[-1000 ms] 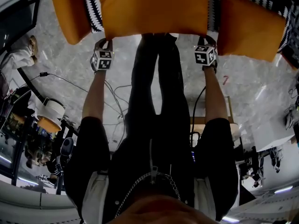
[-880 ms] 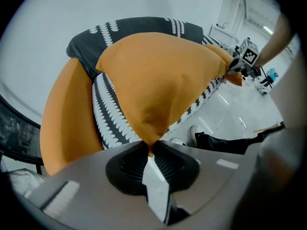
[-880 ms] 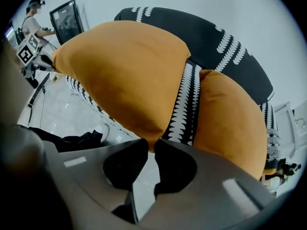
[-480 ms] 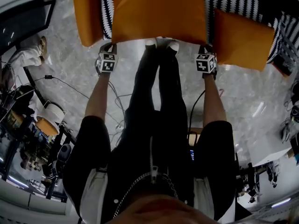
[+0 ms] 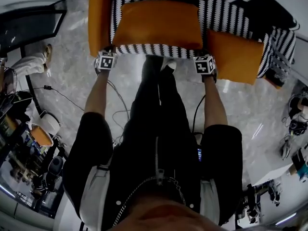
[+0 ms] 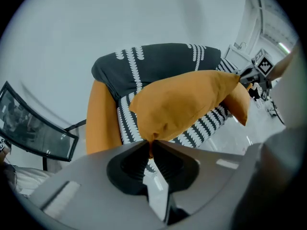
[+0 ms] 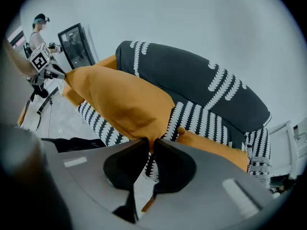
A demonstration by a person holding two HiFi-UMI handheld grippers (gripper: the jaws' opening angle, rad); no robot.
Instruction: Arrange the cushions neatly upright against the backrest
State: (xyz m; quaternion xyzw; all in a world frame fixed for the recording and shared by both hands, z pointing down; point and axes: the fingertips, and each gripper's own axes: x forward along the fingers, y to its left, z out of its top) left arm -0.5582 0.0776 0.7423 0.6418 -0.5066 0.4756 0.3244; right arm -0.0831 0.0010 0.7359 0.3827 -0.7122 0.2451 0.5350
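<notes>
A large orange cushion (image 5: 161,23) hangs flat over the black-and-white striped sofa seat (image 5: 159,49), in front of the dark backrest (image 6: 158,63). My left gripper (image 5: 107,53) is shut on its near left corner, and the pinched orange fabric shows between the pads in the left gripper view (image 6: 151,147). My right gripper (image 5: 204,57) is shut on the near right corner (image 7: 152,146). A second orange cushion (image 5: 98,23) leans at the sofa's left end. A third orange cushion (image 5: 236,57) lies at the right end.
The person's legs (image 5: 154,105) stand close before the sofa on a marble floor with cables (image 5: 62,93). A black glass-framed panel (image 5: 33,25) stands to the left. Another person (image 7: 38,28) stands far off. Equipment clutters the floor's lower left (image 5: 33,148).
Both grippers have carried the middle cushion forward, away from the body, so it now hangs over the striped seat. Both grips have stayed on its corners.
</notes>
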